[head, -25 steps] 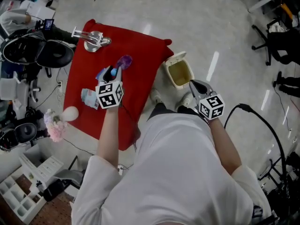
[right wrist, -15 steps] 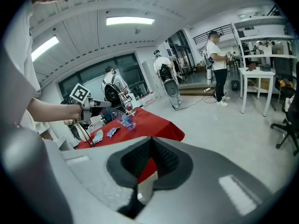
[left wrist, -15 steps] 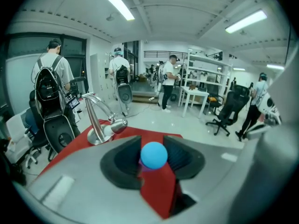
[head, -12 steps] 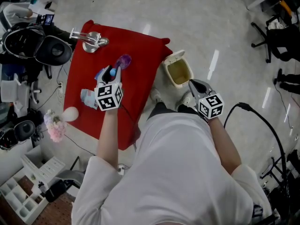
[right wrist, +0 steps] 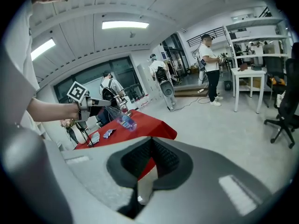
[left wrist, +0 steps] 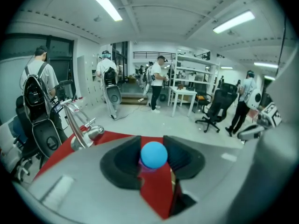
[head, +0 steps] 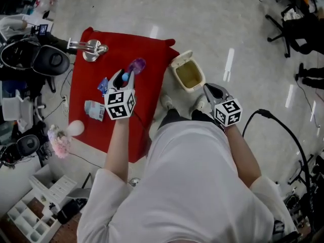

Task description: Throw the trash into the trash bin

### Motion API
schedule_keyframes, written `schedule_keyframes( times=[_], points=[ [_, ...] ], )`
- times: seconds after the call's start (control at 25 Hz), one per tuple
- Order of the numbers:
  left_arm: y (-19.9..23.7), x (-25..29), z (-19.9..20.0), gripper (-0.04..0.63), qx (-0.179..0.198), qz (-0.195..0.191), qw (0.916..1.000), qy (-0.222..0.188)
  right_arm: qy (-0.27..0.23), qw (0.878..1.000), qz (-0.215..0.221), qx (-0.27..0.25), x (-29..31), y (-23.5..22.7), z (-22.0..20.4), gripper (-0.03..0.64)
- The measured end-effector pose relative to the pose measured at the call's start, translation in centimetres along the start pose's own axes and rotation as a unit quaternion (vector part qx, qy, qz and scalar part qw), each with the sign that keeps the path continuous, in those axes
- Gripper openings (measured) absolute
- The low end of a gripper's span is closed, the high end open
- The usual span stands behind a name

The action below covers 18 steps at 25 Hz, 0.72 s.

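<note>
Table (head: 147, 54): red cloth over it; lies just left of the trash bin (head: 188, 75) in the head view, one cloth corner close to the bin's side.
Trash bin: small, cream, on the floor; lid tipped open, yellowish inside.
Left hand-held gripper (head: 123, 77): left of the bin, above the bin-side half of the table. Jaws stand partly apart and are clamped on the neck of a plastic bottle (head: 134, 66), with its blue cap (left wrist: 153, 154) sitting between the pads.
Right hand-held gripper (head: 210, 91): just beside the bin, on the person's side of it. Jaws closed together, nothing between them.
Plastic bottle: clear, purple label. Held up off the cloth, near the bin on its left, not over the opening.
Metal piece (head: 91, 48): shiny, at the table corner well left of the bin.
Wrappers: blue wrapper (head: 103, 85) and pale wrapper (head: 94, 110), flat on the cloth, farther left of the bin than the bottle.
White egg-shaped thing (head: 76, 128): at the cloth edge farthest from the bin.
</note>
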<state>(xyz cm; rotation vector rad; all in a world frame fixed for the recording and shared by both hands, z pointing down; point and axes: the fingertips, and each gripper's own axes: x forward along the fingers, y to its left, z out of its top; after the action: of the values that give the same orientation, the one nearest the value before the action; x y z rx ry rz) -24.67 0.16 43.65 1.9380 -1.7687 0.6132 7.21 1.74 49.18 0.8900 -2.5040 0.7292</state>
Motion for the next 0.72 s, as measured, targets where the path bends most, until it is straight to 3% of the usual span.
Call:
schedule_keyframes(
  times=[0.32, 0.72],
  points=[
    [-6.8, 1.3, 1.4, 0.161, 0.027, -0.057, 0.9980, -0.001, -0.009, 0.999, -0.023, 0.022, -2.4, -2.4, -1.3, 0.000],
    [-15.2, 4.3, 0.7, 0.161, 0.071, -0.129, 0.9889, 0.021, -0.017, 0.997, -0.060, 0.054, -6.0, -4.9, -3.5, 0.000]
  ],
)
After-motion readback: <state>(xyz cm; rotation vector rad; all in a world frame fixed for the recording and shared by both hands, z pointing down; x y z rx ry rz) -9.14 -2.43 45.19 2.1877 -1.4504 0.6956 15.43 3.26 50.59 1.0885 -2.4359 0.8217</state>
